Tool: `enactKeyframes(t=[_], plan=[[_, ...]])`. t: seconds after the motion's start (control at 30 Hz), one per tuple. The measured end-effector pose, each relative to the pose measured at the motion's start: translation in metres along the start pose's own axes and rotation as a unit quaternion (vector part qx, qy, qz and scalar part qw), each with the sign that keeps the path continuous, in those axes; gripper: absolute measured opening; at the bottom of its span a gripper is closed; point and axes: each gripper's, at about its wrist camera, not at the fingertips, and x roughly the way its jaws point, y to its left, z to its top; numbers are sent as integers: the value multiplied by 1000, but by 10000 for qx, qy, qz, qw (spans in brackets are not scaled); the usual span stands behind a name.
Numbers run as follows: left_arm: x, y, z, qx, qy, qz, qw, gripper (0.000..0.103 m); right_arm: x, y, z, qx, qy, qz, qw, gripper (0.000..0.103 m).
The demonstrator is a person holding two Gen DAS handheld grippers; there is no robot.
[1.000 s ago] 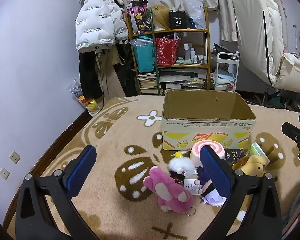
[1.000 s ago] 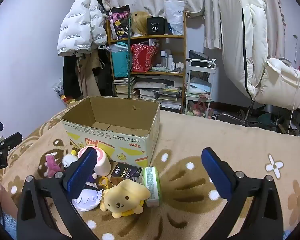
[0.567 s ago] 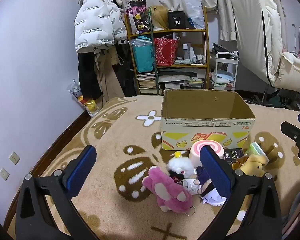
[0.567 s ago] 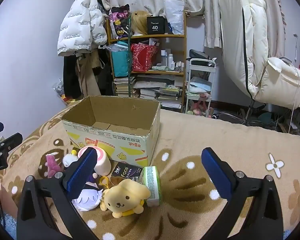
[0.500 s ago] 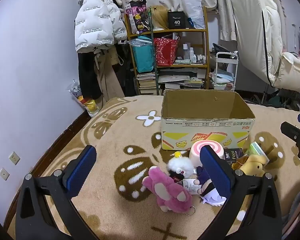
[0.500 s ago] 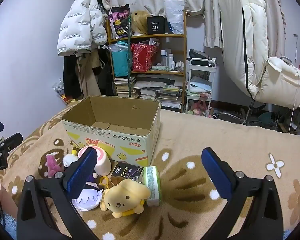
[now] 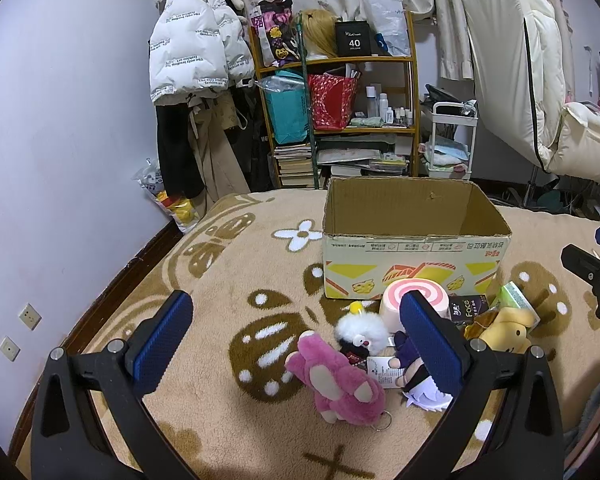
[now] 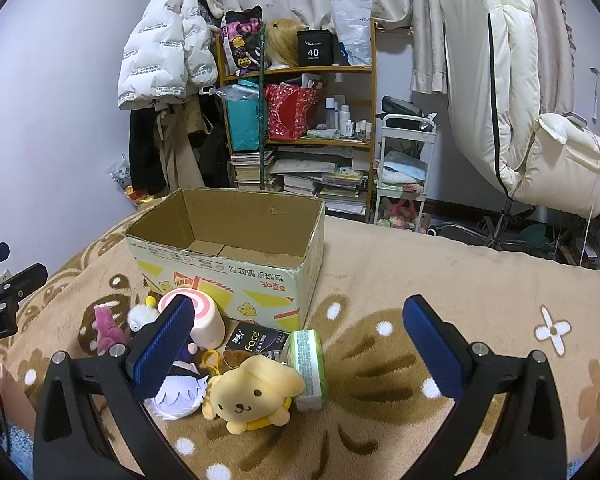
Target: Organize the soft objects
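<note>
Box (image 7: 416, 258) sits open-topped on the patterned blanket (image 7: 228, 280), nothing visible inside from the right wrist view, so the sorting looks barely begun. Toys are bunched just in front of the box's near wall: pink plush (image 7: 336, 380) at approx 6 o'clock from the box in the left view, white fluffy toy (image 7: 362, 330) just behind it, pink swirl roll (image 7: 414, 300) touching or nearly touching the cardboard, purple-and-white doll (image 7: 418, 380) half hidden by a finger. Yellow dog plush (image 8: 252, 394) lies at 5 o'clock from the box in the right view, w/ a green tissue pack (image 8: 309, 368) just beside it and a dark "Face" packet (image 8: 256, 340) behind.

Left gripper (image 7: 296, 344) is spread wide, holding nothing, hovering above the blanket; pink plush lies between its fingers but lower down. Right gripper (image 8: 300, 354) is likewise spread and empty, dog plush a bit left of its centre line.

Likely step: first pick. Best bet, imo: left goes straight down on the pink plush, pinch the body, not a limb or the keyring, since stuffing squashes and a thin bit slips. Right shifts toward 9 o'clock to centre on the dog's head. Lift clear over the box rim before letting go. Watch the two grippers don't crowd each other; the pile is tight.
</note>
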Motion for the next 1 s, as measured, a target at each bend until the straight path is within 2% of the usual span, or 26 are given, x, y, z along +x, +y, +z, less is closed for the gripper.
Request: enactKeyframes(t=[1.0], plan=[[7, 1, -9, 14, 28, 14, 10000, 102, 1, 4, 0, -19, 20, 13, 10000, 103]])
